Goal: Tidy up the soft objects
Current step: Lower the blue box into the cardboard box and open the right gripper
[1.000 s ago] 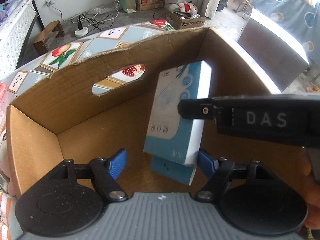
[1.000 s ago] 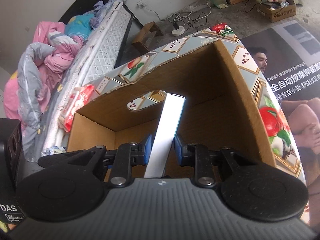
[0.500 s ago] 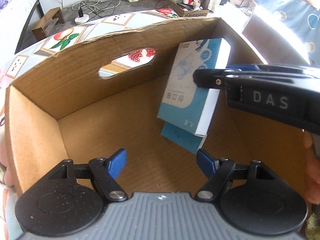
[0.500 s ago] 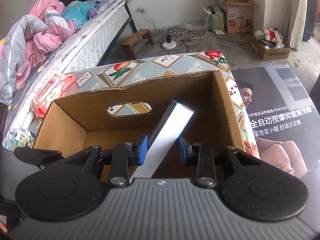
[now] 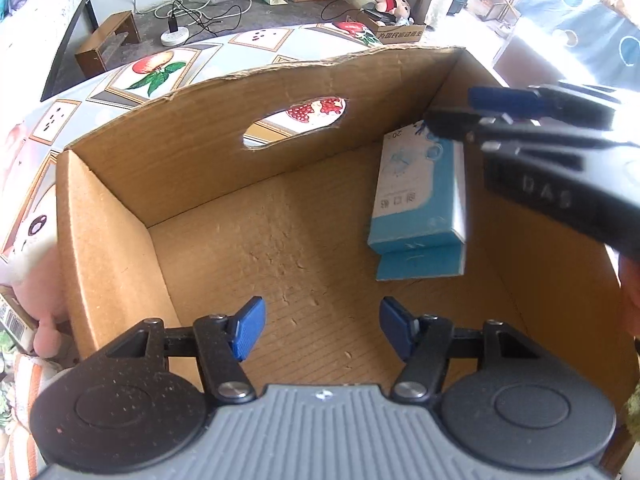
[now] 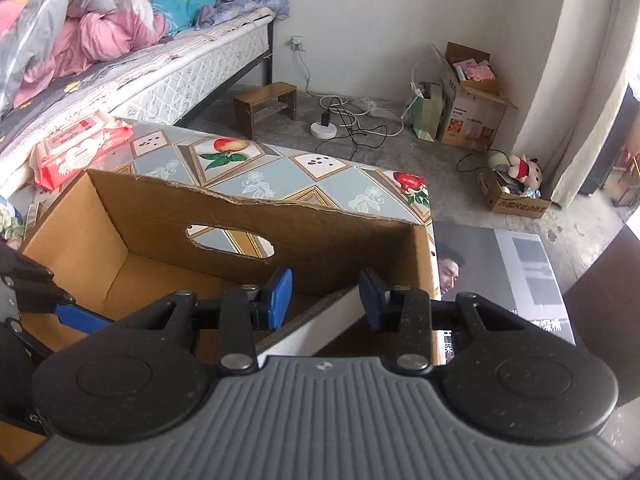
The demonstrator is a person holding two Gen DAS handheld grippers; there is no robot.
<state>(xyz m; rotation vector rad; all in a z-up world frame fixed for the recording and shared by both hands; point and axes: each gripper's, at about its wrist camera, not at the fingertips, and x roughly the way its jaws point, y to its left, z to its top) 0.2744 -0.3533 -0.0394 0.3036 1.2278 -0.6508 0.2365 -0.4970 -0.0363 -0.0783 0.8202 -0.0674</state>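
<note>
Cardboard box (image 5: 168,208) is holding the blue mask packs (image 5: 420,200), stacked by its right wall near the far corner; right gripper (image 6: 325,294), jaws opening and clear of them, risks snagging the top pack, while the empty left gripper (image 5: 322,328) is closing.

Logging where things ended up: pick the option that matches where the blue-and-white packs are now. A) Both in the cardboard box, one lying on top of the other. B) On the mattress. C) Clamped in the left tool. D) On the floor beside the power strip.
A: the two blue-and-white packs lie stacked on the floor of the cardboard box, near its right wall.
</note>
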